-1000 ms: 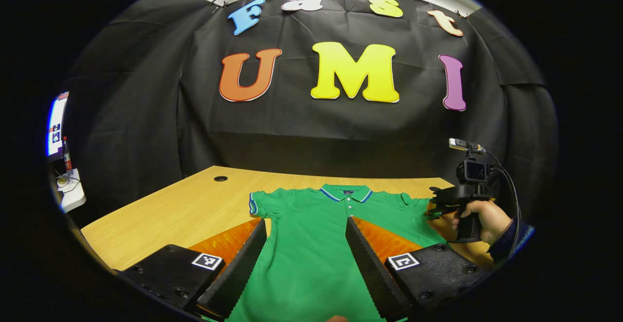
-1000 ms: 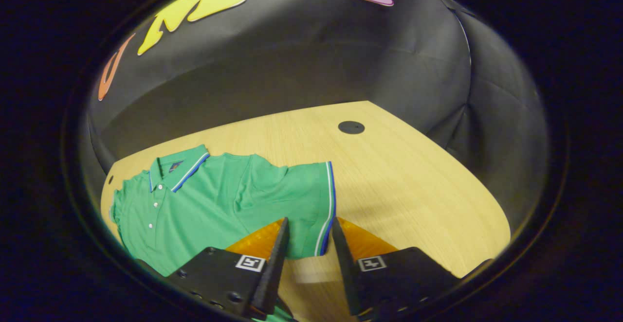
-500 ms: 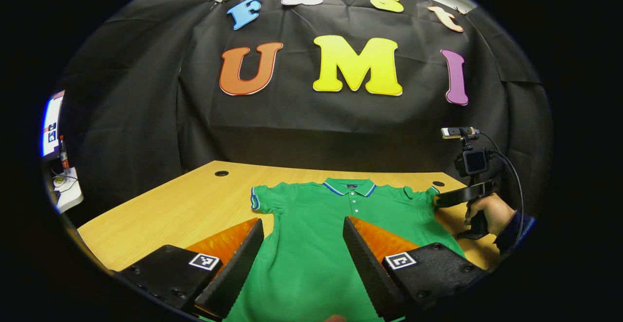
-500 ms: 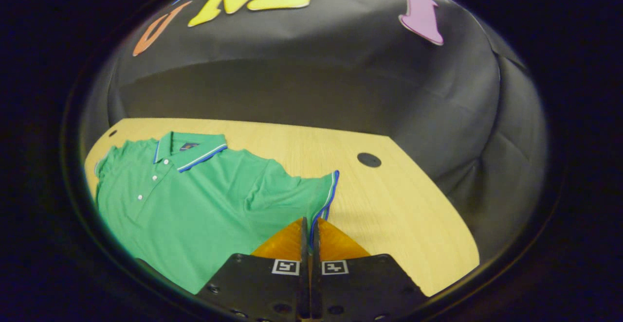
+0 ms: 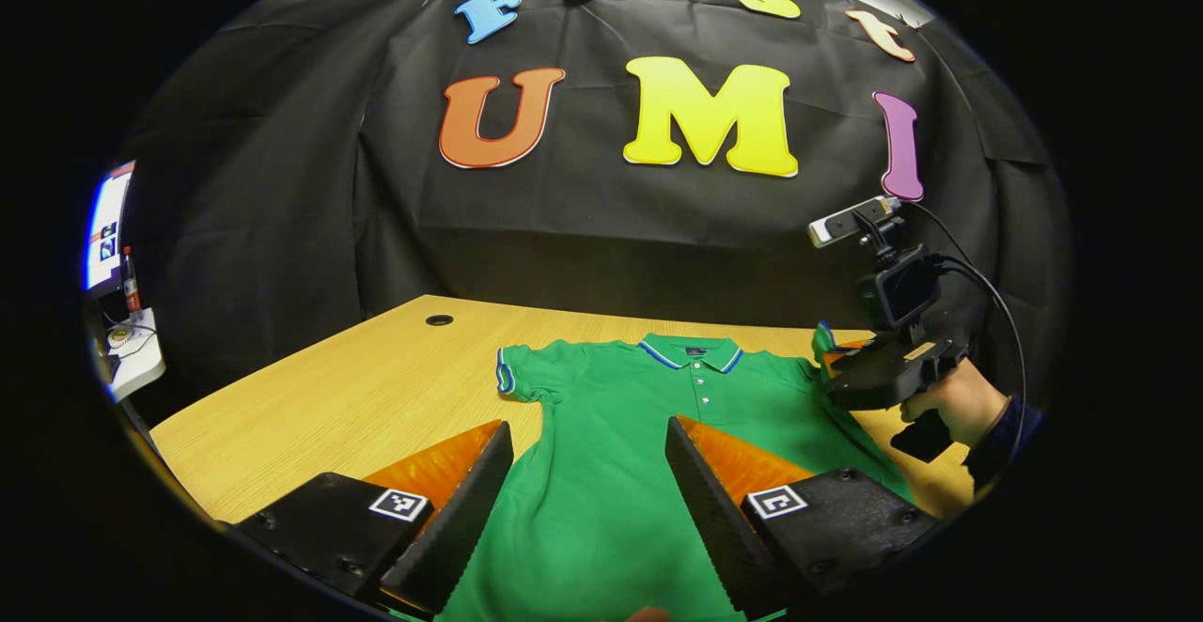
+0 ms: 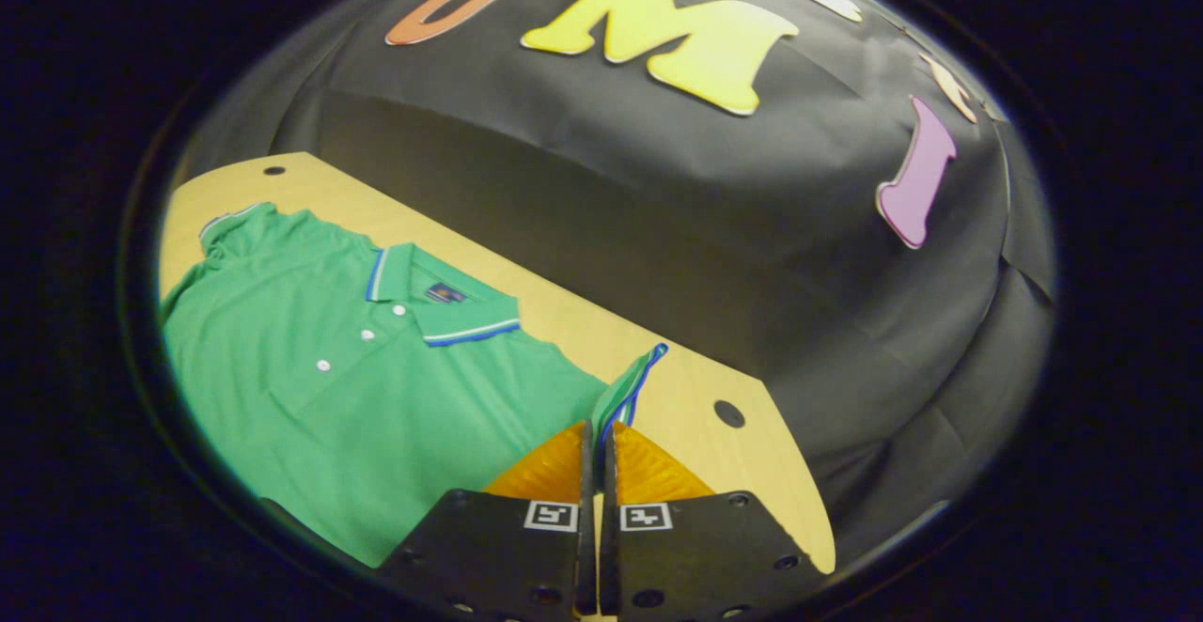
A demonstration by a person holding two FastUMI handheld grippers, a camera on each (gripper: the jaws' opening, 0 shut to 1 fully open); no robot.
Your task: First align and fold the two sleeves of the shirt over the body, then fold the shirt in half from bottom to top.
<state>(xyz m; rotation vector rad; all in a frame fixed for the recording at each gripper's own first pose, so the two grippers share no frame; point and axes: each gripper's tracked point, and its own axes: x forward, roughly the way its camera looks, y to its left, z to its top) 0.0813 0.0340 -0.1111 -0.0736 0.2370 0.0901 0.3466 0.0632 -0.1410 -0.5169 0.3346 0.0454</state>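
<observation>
Left gripper view: shirt (image 5: 601,434) hem cut off at bottom edge, lower body partly behind left tool (image 5: 587,500) fingers. Right sleeve tip hidden behind right tool (image 5: 836,382); holding hand (image 5: 954,406) partly off-frame. Clutter at far left too small to tell. Right gripper view: sleeve (image 6: 625,392) end hidden between right tool's closed fingers (image 6: 587,472); shirt's lower part cut off.

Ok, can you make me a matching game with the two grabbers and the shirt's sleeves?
Things:
1. left gripper
2. right gripper
3. right sleeve
4. left sleeve

States:
A. lying flat on the table
B. open above the shirt
C. lifted up, pinched at its edge
D. shut on a sleeve

Pairs: 1-B, 2-D, 3-C, 4-A
</observation>
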